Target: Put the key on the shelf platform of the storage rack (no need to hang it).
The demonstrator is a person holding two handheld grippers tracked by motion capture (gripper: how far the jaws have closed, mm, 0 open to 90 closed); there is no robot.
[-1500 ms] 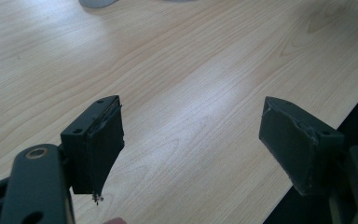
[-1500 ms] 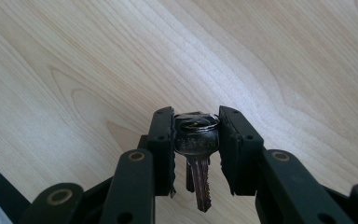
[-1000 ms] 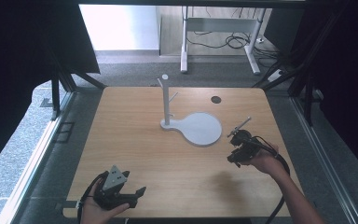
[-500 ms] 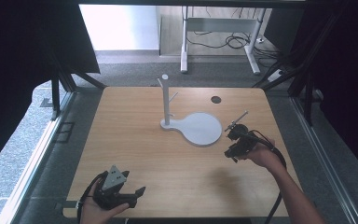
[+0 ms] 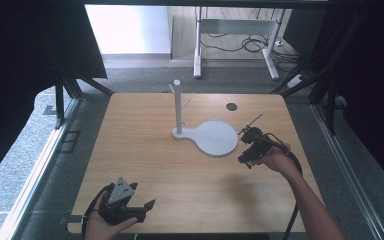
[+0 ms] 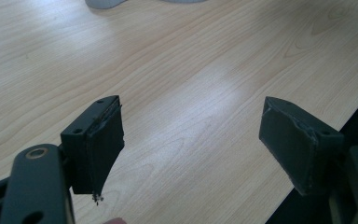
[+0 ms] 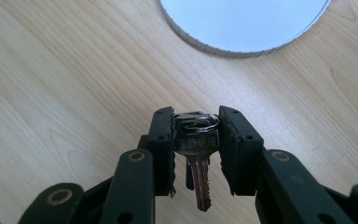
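My right gripper [image 5: 247,153] hovers over the wooden table [image 5: 145,150], just right of the white stand's round base [image 5: 215,137]. In the right gripper view, that gripper [image 7: 196,116] is shut on the head of a metal key [image 7: 196,144] with a ring; the blade hangs back toward the camera, and the base [image 7: 242,23] lies just ahead. A thin white post with small pegs [image 5: 178,107] rises from the base's far-left end. At the table's front left my left gripper [image 5: 141,196] is held in a hand. Its jaws stand wide open over bare wood [image 6: 191,126].
A small dark round hole [image 5: 231,106] sits in the tabletop behind the base. The table's right edge shows close beside the left gripper's right jaw [image 6: 354,107]. Beyond the far edge stand desk legs [image 5: 198,45] and cables on the floor.
The right hand has carried the key a little to the left and away from the person, closer to the round base. The left gripper has stayed put.
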